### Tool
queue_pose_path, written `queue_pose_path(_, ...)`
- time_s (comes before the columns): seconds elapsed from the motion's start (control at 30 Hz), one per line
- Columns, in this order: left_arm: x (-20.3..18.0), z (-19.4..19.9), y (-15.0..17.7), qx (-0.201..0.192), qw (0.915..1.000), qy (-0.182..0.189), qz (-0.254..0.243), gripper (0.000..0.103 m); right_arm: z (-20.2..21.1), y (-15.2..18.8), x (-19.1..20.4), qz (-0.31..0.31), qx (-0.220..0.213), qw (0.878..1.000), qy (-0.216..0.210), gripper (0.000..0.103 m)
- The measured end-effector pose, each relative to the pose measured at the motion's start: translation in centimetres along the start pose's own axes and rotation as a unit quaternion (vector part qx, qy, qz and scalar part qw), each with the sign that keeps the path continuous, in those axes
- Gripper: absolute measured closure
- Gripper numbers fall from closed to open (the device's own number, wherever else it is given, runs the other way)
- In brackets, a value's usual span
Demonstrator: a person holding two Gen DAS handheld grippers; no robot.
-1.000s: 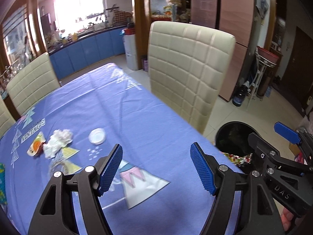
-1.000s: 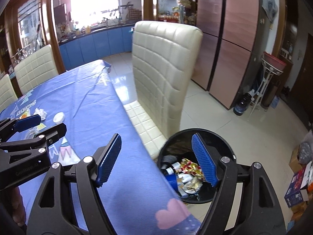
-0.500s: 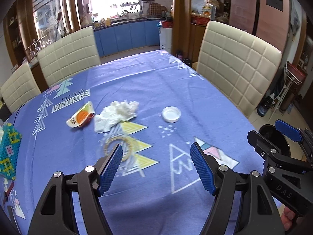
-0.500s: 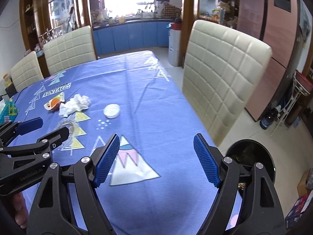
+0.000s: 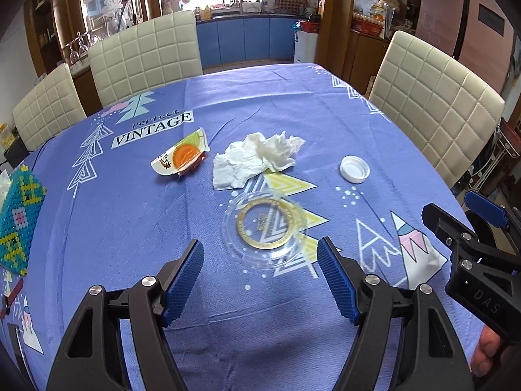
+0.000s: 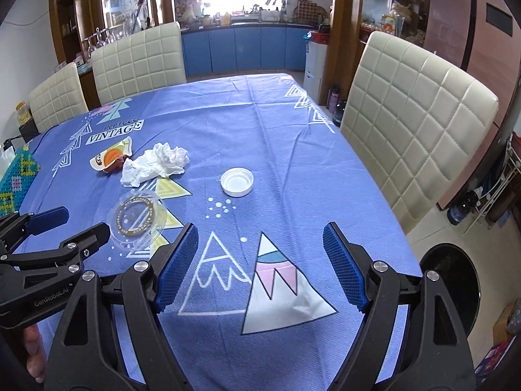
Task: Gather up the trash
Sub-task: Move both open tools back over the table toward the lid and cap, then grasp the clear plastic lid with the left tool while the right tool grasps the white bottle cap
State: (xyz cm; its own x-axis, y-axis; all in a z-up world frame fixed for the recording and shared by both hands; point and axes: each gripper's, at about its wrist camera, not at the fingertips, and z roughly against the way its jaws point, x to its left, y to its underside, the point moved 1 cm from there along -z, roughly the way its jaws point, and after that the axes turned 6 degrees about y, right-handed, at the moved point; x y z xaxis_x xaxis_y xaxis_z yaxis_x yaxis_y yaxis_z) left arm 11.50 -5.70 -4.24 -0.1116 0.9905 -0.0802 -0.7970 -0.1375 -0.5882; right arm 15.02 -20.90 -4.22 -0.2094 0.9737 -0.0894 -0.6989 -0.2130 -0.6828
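Both hand-held grippers hang open and empty over the bench.

The left hand-held gripper (image 5: 260,270) has a clear plastic lid (image 5: 264,225) just ahead of its fingertips, with crumpled tissue (image 5: 257,158), an orange wrapper (image 5: 182,158) and a white cap (image 5: 355,169) beyond. The right hand-held gripper (image 6: 260,264) has just been opening, nothing between its jaws; a black bin (image 6: 456,286) stands beside it.

My left gripper (image 5: 260,273) and right gripper (image 6: 260,267) are matte black plastic frames with triangular cut-outs and round silver screw heads at the joints. Each finger carries a ribbed blue pad (image 5: 182,286). White lettering marks their sides, "GenRobot.AI" on one and "DAS" on the other.
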Motion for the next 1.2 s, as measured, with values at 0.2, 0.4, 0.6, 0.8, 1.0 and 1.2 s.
queue_pose_path(0.2, 0.0, -1.8, -0.5, 0.012, 0.9997, 0.021, -0.007, 0.026, -2.0, -0.8, 0.7, 0.005, 0.01, 1.0, 0.0, 0.023)
queue_pose_path(0.4, 0.1, -4.6, -1.1, 0.033, 0.999, 0.03, -0.007, 0.023, -4.0, -1.6, 0.3, 0.004, 0.021, 1.0, 0.008, 0.023)
queue_pose_path(0.6, 0.7, -6.9, -1.6, 0.05, 0.9984, 0.026, -0.007, 0.023, -6.4, -2.0, 0.4, 0.007, 0.031, 0.999, 0.008, 0.023)
queue_pose_path(0.8, 1.1, -8.3, -1.7, 0.054, 0.998, 0.034, -0.004, 0.02, -8.6, -3.1, 1.2, 0.007, 0.036, 0.999, -0.004, 0.023)
queue_pose_path(1.0, 1.2, -8.5, -1.7, 0.034, 0.9985, 0.043, -0.004, 0.02, -10.2, -3.7, 2.1, 0.012, 0.042, 0.999, -0.018, 0.023)
queue_pose_path(1.2, 1.7, -9.2, -2.7, 0.028, 0.9987, 0.043, 0.001, 0.022, -11.4, -3.8, 2.6, 0.015, 0.047, 0.998, -0.038, 0.019)
